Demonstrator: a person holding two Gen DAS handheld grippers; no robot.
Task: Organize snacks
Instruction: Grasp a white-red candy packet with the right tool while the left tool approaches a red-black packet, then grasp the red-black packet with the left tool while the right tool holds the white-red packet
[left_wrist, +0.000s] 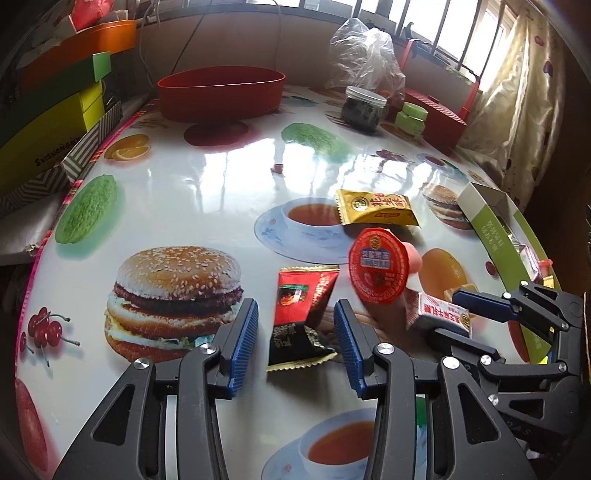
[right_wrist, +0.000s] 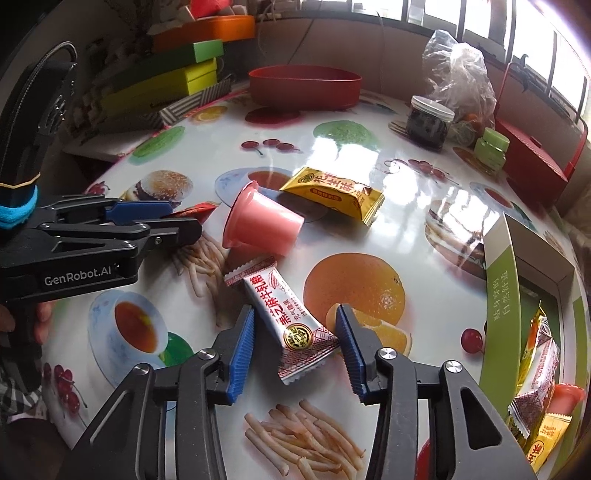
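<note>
My left gripper (left_wrist: 295, 343) is open, its jaws either side of a red and black snack packet (left_wrist: 304, 317) lying on the table. A pink jelly cup with a red lid (left_wrist: 376, 271) lies on its side just right of it, with a yellow packet (left_wrist: 375, 208) behind. My right gripper (right_wrist: 295, 343) is open around a white and red candy packet (right_wrist: 286, 314) on the table. The pink cup (right_wrist: 258, 223) and yellow packet (right_wrist: 332, 194) lie beyond it. The left gripper (right_wrist: 162, 221) shows at left, the right gripper (left_wrist: 461, 314) at right.
A green open box (right_wrist: 502, 295) at the right table edge holds several snacks. A red bowl (left_wrist: 221, 92) stands at the back. A dark jar (left_wrist: 364, 109), green jars (left_wrist: 412, 118), a plastic bag (left_wrist: 364, 51) and a red box (right_wrist: 532, 162) stand back right. Stacked boxes (left_wrist: 51, 110) stand at left.
</note>
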